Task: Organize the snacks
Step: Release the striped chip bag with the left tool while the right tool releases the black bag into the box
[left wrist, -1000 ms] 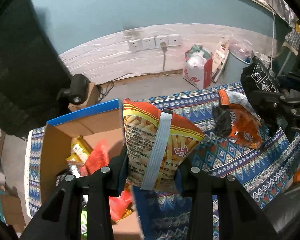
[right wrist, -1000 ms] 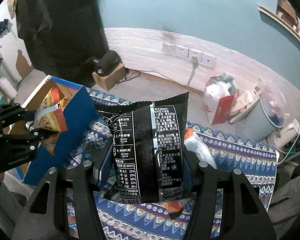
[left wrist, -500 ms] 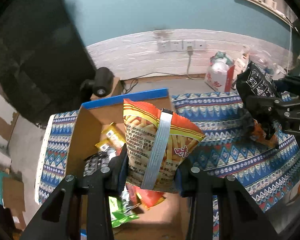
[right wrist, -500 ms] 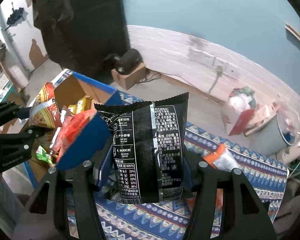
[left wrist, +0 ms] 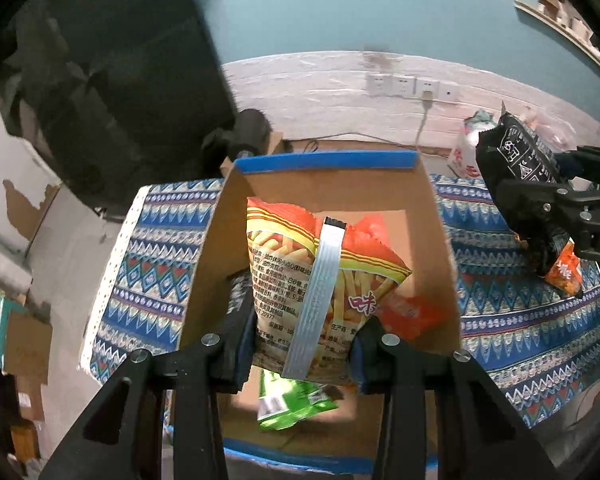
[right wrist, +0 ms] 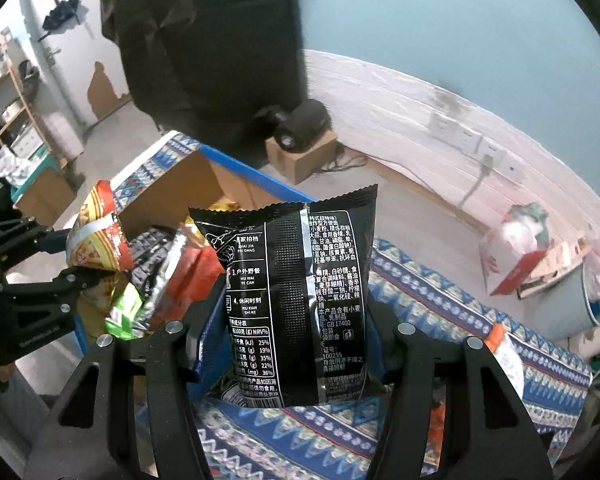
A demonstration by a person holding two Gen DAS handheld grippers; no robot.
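My left gripper [left wrist: 302, 354] is shut on an orange and yellow fries snack bag [left wrist: 320, 280] and holds it over the open cardboard box [left wrist: 324, 188] with blue edges. The box holds a green packet [left wrist: 292, 402], a red packet [left wrist: 414, 314] and others. My right gripper [right wrist: 290, 354] is shut on a black snack bag [right wrist: 300, 300], held above the patterned cloth just right of the box [right wrist: 188, 188]. In the left wrist view the black bag [left wrist: 516, 156] shows at the right. In the right wrist view the fries bag [right wrist: 96, 232] shows at the left.
A blue patterned cloth [left wrist: 156, 264] covers the table. An orange snack packet [left wrist: 566, 274] lies on it to the right of the box. Behind are a white skirting wall with sockets [left wrist: 408, 86], a small brown box with a black device [right wrist: 304, 136] and a red-white bag [right wrist: 516, 248].
My left gripper has carried the fries bag leftward from over the cloth to over the box. My right gripper with the black bag has also moved left, toward the box.
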